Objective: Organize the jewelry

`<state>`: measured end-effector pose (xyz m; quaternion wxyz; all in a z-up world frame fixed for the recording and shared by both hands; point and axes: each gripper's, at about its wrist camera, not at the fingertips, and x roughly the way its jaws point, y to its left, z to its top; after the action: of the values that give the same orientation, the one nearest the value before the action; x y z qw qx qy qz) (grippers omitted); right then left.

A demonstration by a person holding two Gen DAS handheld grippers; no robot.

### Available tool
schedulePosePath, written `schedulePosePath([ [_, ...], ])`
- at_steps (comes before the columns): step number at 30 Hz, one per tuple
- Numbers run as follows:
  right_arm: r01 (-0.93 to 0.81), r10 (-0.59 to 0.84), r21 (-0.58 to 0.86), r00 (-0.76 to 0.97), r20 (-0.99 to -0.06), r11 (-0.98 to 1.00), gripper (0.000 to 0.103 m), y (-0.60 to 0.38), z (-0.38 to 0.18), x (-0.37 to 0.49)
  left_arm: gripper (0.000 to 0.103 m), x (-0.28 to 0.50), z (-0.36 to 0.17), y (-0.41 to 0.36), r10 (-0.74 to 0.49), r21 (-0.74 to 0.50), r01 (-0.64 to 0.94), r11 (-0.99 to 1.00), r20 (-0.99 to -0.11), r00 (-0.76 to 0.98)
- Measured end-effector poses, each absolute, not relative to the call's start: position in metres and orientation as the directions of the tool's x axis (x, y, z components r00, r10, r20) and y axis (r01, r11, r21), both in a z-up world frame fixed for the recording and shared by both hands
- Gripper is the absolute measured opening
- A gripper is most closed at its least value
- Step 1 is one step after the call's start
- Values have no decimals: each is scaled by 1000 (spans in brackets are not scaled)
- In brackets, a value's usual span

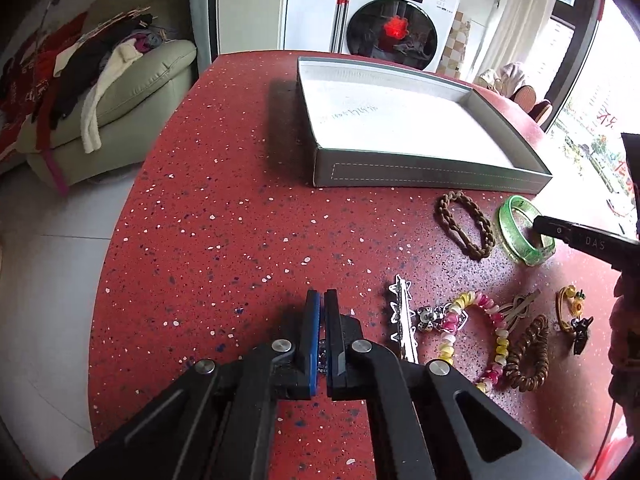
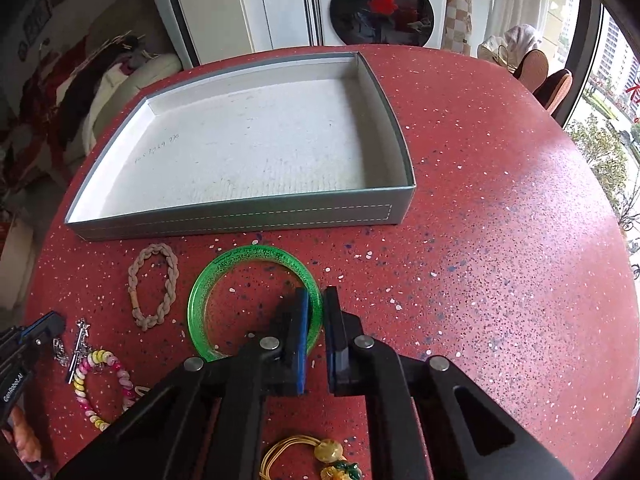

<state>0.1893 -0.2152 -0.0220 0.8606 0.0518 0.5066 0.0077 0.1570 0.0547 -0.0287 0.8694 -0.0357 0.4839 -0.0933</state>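
Right gripper [image 2: 316,300] jaws clamp the green bangle's [image 2: 224,264] rim on the counter [image 2: 500,240]; left gripper [image 1: 322,300] jaws pinch a small dark trinket [image 1: 322,354]

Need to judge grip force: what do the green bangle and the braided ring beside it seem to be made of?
Green bangle: looks like rigid translucent plastic or resin, glossy, with specks inside; glass is possible. Braided ring: soft woven cord or fabric, matte, beige-brown.

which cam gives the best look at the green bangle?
Right wrist view: the green bangle shows as a nearly full ring on the red table, its near-right rim between the right gripper fingers. Left wrist view shows it small, foreshortened at the frame's right edge, partly covered by that gripper.
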Motion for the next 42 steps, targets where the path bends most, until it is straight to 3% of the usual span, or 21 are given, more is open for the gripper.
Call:
schedulePosePath([
  [14,29,145,187,521,-841,982,8,-220,-10,174,22,128,-11,71,-212,-178,116,977,-810,547],
  [15,28,149,192,524,-839,981,8,-219,-8,172,30,126,-12,72,-213,-182,112,977,-812,544],
  [16,26,154,197,525,-837,980,8,-218,-8,170,68,124,-13,73,-218,-187,112,976,-812,541],
  [17,23,159,201,527,-835,979,8,-217,-6,168,96,122,-14,74,-211,-184,105,977,-811,546],
  [18,21,161,202,529,-833,979,8,-215,-5,167,103,119,-13,77,-180,-162,82,983,-805,565],
  [26,2,181,216,537,-824,976,8,-205,-1,154,103,122,-22,70,-49,-16,60,998,-807,589],
  [32,-6,188,221,547,-816,975,8,-203,5,149,102,127,-37,51,-62,29,150,988,-822,567],
  [35,-5,188,223,553,-812,975,8,-203,7,148,80,127,-38,49,-100,-5,169,986,-824,557],
  [37,-5,188,223,556,-810,975,8,-203,8,148,51,126,-35,49,-146,-41,197,979,-819,555],
  [42,-4,209,249,559,-803,968,8,-208,11,149,51,124,-30,48,-158,-41,217,975,-817,554],
])
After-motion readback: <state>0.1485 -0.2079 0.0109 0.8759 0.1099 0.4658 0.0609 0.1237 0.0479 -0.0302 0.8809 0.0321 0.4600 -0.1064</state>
